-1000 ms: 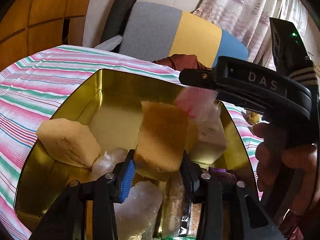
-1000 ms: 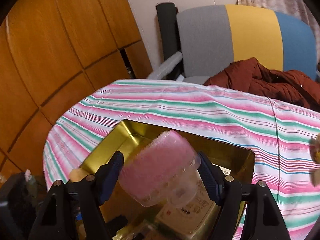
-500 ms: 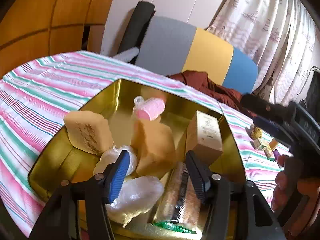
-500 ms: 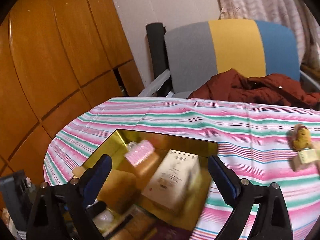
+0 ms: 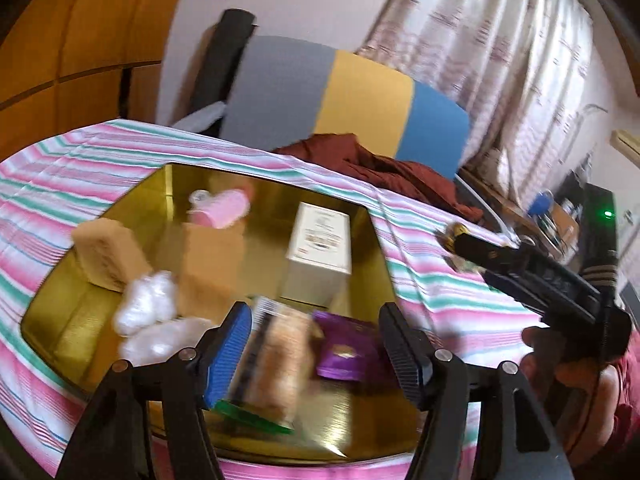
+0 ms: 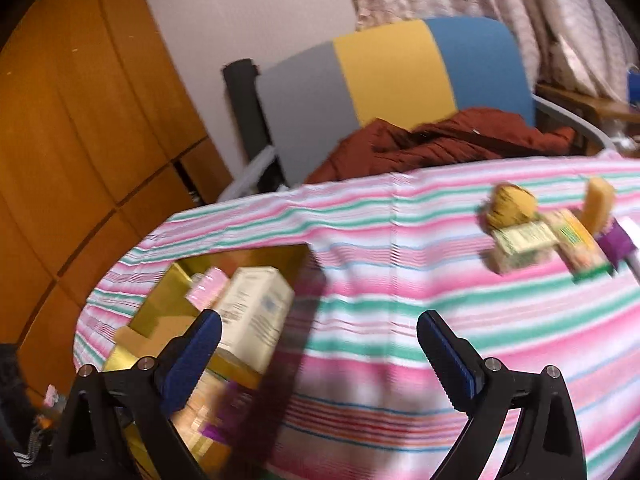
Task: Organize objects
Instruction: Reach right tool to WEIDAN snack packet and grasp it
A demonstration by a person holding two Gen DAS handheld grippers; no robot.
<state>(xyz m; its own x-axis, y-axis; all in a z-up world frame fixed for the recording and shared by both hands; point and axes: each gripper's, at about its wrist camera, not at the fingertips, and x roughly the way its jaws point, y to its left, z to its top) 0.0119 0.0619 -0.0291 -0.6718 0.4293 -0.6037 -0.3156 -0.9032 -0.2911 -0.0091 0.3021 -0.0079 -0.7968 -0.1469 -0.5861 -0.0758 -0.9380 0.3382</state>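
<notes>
Two grippers stood released with nothing between their fingers. At the bottom of the left wrist view, the left gripper (image 5: 316, 344), its jaws just having opened further, hung over the gold tin (image 5: 168, 184). Inside the tin lay a purple packet (image 5: 346, 350), white wrapped lumps (image 5: 146, 306), two tan sponges (image 5: 106, 254), a cream box (image 5: 320, 246) and, farthest, a pink roller (image 5: 222, 208). In the right wrist view, the right gripper (image 6: 318, 346) hung spread wide over the striped tablecloth (image 6: 380, 280). Farther, at upper right, a small cluster of objects (image 6: 548, 236) sat on the cloth. Beyond stood a chair (image 6: 392, 68).
</notes>
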